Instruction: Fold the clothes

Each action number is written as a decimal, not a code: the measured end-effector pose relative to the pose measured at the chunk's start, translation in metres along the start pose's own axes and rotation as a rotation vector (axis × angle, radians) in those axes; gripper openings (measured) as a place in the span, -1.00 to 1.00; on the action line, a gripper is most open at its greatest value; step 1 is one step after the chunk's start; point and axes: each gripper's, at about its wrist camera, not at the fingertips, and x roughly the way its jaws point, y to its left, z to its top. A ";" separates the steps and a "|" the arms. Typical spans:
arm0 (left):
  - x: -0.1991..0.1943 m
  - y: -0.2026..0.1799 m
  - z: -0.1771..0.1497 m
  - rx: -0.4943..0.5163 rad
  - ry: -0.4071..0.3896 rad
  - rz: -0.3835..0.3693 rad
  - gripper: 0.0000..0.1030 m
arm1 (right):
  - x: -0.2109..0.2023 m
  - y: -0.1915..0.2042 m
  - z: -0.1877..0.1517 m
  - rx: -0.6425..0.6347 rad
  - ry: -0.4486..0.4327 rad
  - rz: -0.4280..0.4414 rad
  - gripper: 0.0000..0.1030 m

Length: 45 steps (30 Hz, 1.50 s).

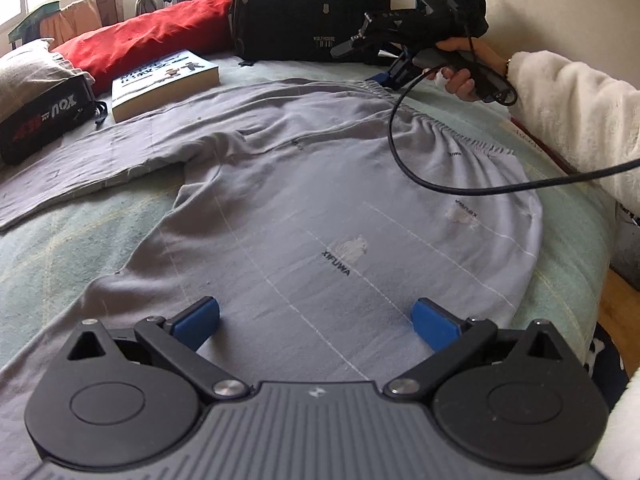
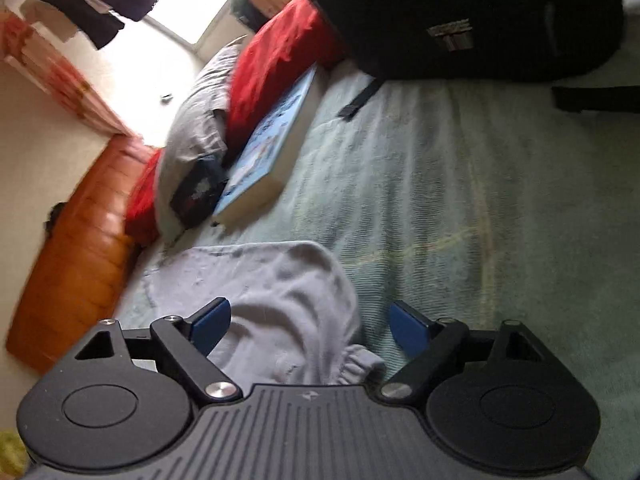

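Grey pants [image 1: 320,184] with an elastic waistband [image 1: 452,132] lie spread flat on a green blanket [image 1: 60,248]; one leg runs off to the left. My left gripper [image 1: 316,312] hovers open over the seat of the pants, with nothing between its fingers. A hand in a white fluffy sleeve holds my right gripper [image 1: 386,76] at the far end of the waistband. In the right wrist view my right gripper [image 2: 310,312] is open. Bunched grey cloth [image 2: 280,292] and the gathered waistband [image 2: 356,364] lie between and below its blue fingers [image 2: 408,326], ungripped.
A thick book [image 1: 164,84], a black pouch [image 1: 40,120], a red pillow [image 1: 148,40] and a black backpack [image 1: 308,8] line the bed's far side. A black cable [image 1: 440,184] loops over the pants. An orange headboard [image 2: 76,268] bounds the bed.
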 end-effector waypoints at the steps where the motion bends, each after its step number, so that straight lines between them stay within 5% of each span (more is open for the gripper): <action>1: 0.000 0.000 0.000 -0.001 -0.004 -0.002 0.99 | 0.003 0.001 0.001 0.000 0.008 0.019 0.76; 10: 0.006 0.001 0.002 -0.009 -0.015 -0.014 0.99 | 0.046 0.012 0.016 -0.013 0.080 0.105 0.82; 13: 0.007 0.002 0.001 -0.008 -0.021 -0.021 0.99 | 0.035 0.011 0.012 -0.032 0.121 0.109 0.71; 18: 0.008 0.005 -0.002 -0.011 -0.039 -0.036 0.99 | 0.017 -0.013 0.006 0.042 0.120 0.124 0.21; 24: 0.009 0.006 -0.004 -0.007 -0.052 -0.047 0.99 | 0.053 -0.003 0.020 -0.021 0.130 0.120 0.14; 25: 0.009 0.006 -0.004 -0.005 -0.053 -0.048 0.99 | 0.055 -0.003 0.020 -0.036 0.130 0.101 0.08; 29: 0.009 0.007 -0.005 -0.003 -0.057 -0.051 0.99 | 0.059 -0.001 0.021 -0.089 0.123 0.017 -0.78; 45: 0.004 0.006 -0.003 -0.010 -0.033 -0.033 0.99 | 0.068 0.076 0.003 -0.364 0.123 -0.372 -0.88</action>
